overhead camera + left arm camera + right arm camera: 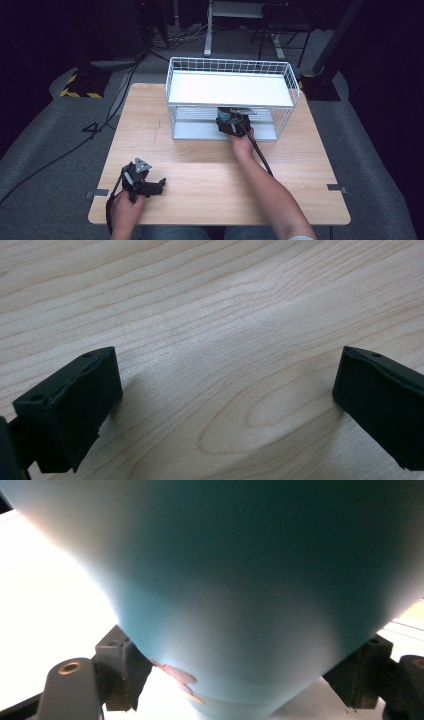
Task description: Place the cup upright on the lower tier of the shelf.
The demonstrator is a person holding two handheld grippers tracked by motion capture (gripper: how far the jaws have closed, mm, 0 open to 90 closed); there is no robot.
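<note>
**Right gripper has a teal thing under the wire rack shelf, left one parked on the table**

Standing here looking at the high view: the white wire rack (287, 75) sits at the upper middle of the frame, on the far half of the wooden table (200, 170). It has a white shelf (230, 89) on top and a greyish lower deck (195, 131) under it. The right gripper (226, 121) is poked into the open front of the rack, just below the shelf edge, about centre frame. The right hand (242, 142) is right behind it, with the forearm running down toward the lower right and the black cable (260, 152) trailing along it.

In the right gripper view there's a big teal object (240, 580) – smooth, rounded, narrowing toward the bottom of the frame. It sits between the two black jaws, which press against it low on either side, so that gripper is pinching it. It's too close to the camera for me to tell what it is. There's a small pinkish mark near its lower edge. Bright white surface is behind it on the left.

The left gripper (159, 185) is down in the lower left of the high view, held by the left hand (125, 207), resting low over the table and well apart from the rack. In the left gripper view its jaws are spread wide – bare wood grain between them.
</note>
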